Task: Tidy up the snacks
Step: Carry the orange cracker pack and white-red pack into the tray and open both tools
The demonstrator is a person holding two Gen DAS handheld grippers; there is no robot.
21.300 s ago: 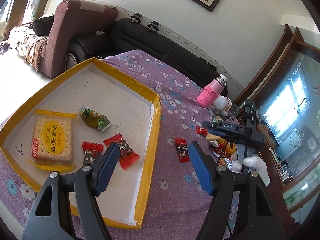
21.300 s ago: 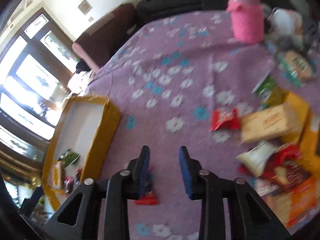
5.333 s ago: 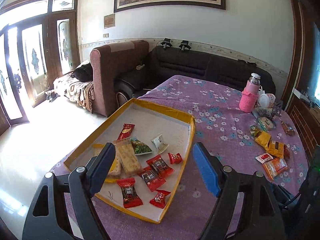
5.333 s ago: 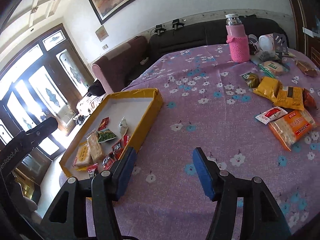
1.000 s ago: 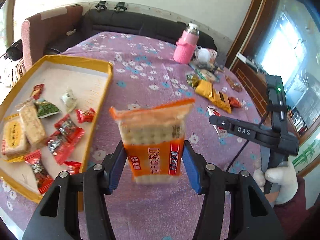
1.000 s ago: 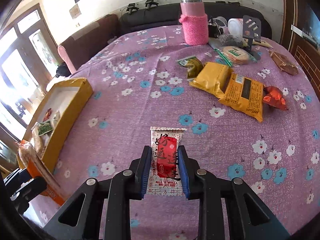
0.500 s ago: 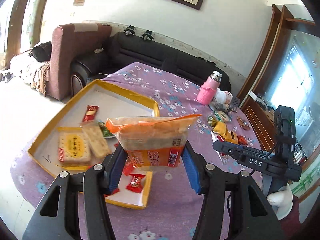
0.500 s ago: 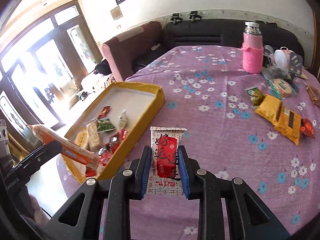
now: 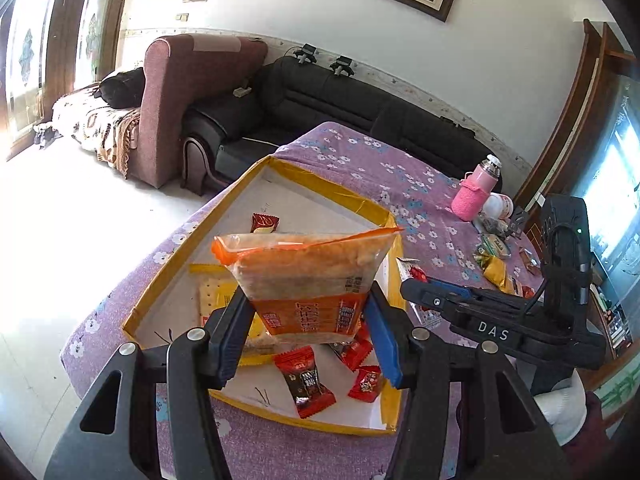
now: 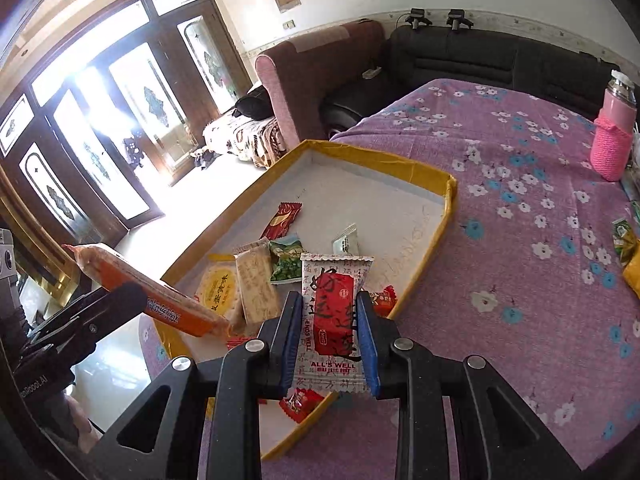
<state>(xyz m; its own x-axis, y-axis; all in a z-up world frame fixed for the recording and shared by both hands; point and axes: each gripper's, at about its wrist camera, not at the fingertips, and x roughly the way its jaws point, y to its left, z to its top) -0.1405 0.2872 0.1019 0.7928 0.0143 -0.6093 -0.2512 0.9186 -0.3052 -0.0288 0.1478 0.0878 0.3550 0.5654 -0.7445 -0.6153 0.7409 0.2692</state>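
Many wrappers (image 9: 304,380) crowding tray (image 9: 312,184)

Bare white floor in far half of yellow-rimmed cardboard tray (image 10: 450,196); near half crowded with small wrapped snacks (image 9: 306,380).

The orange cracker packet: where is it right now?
The orange cracker packet is clamped in the left gripper, held up over the near end of the yellow-rimmed tray; in the right wrist view it shows at lower left, beside the tray.
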